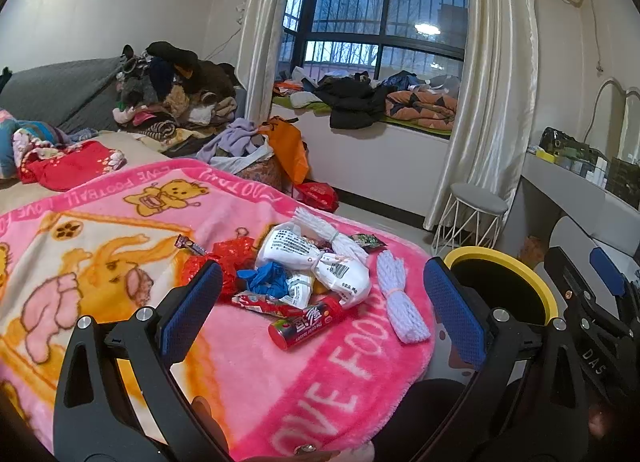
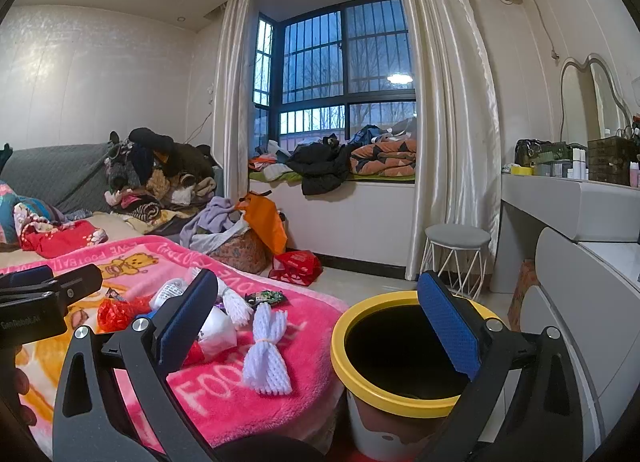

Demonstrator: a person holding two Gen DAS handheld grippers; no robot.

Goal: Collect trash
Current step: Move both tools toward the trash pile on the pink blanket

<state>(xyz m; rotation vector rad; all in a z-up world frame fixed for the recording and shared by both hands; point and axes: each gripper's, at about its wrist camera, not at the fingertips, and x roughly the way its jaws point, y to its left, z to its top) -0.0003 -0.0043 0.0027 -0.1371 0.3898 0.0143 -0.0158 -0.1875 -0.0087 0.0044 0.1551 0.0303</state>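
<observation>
left gripper (image 1: pixel 324 302) spread wide, blue-padded fingers (image 1: pixel 192 310) apart on either side of the litter, gripping nothing. right gripper (image 2: pixel 320 326) likewise wide open and empty, left pad over the blanket edge, right pad over the bin mouth.

spread over the near end of the bed, a fluffy pink blanket (image 1: pixel 248 374) printed with cartoon bears and white lettering. heaped on it, near its right edge, the trash: a red cylindrical snack tube (image 1: pixel 306 324) lying on its side nearest the camera, a flattened red wrapper (image 1: pixel 264 304) just behind it, a crumpled blue scrap (image 1: pixel 264 278), crumpled white printed plastic packaging (image 1: pixel 320 262) with a barcode, crinkled red foil (image 1: pixel 224 258) to the left, and a small dark wrapper (image 1: pixel 191 244) farther left. slightly apart to the right, a white foam net bundle (image 1: pixel 400 302) tied with a band; a second white foam net bundle (image 1: pixel 320 227) at the far side of the heap, with a small dark green packet (image 1: pixel 366 242) beside it.

on the floor just right of the bed, a round white bin with a yellow rim (image 2: pixel 340 342), open and dark inside.
</observation>
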